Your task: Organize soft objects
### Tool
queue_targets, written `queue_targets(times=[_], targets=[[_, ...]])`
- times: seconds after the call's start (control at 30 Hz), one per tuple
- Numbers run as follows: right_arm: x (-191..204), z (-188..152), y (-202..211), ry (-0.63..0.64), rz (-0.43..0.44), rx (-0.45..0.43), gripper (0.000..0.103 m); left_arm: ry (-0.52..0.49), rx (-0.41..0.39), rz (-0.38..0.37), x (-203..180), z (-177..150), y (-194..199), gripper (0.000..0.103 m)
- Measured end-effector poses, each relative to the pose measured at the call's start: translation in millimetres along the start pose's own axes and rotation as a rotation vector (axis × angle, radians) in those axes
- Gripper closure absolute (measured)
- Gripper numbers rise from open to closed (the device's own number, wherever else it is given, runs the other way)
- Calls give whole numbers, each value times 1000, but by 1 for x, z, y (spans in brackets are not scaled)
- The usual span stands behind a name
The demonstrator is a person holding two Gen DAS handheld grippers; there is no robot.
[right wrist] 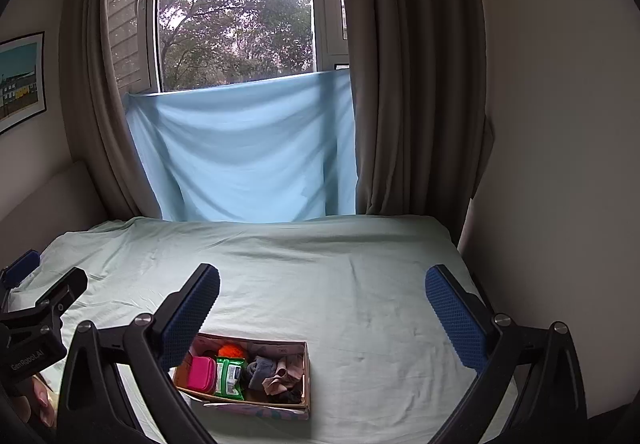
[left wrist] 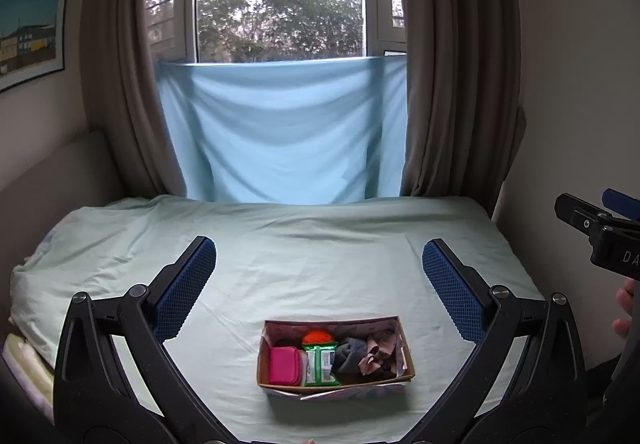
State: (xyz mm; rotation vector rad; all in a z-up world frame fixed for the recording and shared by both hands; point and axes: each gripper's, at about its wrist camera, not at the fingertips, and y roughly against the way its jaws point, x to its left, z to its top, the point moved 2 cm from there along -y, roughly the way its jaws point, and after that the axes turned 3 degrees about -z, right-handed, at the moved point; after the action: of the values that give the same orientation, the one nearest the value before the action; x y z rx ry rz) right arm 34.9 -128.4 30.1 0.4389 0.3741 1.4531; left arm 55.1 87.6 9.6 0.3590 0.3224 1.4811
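A small cardboard box (left wrist: 405, 354) sits on the pale green bed sheet (left wrist: 304, 260). It holds a pink pouch (left wrist: 284, 366), a green wipes pack (left wrist: 321, 363), an orange ball (left wrist: 317, 337), and grey and pink socks (left wrist: 366, 358). My left gripper (left wrist: 320, 276) is open and empty, held above and behind the box. My right gripper (right wrist: 322, 300) is open and empty, to the right of the box (right wrist: 306, 376). The same pouch (right wrist: 202, 374), wipes (right wrist: 230, 378) and socks (right wrist: 272, 374) show in the right wrist view.
A light blue cloth (left wrist: 280, 140) hangs under the window between brown curtains (left wrist: 452, 84). Walls close in on both sides. A headboard (left wrist: 44, 180) runs along the left. The right gripper's body (left wrist: 600, 232) shows at the left view's right edge.
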Motion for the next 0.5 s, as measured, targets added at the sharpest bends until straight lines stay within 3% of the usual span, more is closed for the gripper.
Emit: queue_targets(times=[0.3,0.5], targets=[[0,0,0,-2,2,-2,1,-53,-45,43,-11,4,6,0],[0,-1,-1,-4,2,0,1,-33,-53,24,-10,5,7,0]])
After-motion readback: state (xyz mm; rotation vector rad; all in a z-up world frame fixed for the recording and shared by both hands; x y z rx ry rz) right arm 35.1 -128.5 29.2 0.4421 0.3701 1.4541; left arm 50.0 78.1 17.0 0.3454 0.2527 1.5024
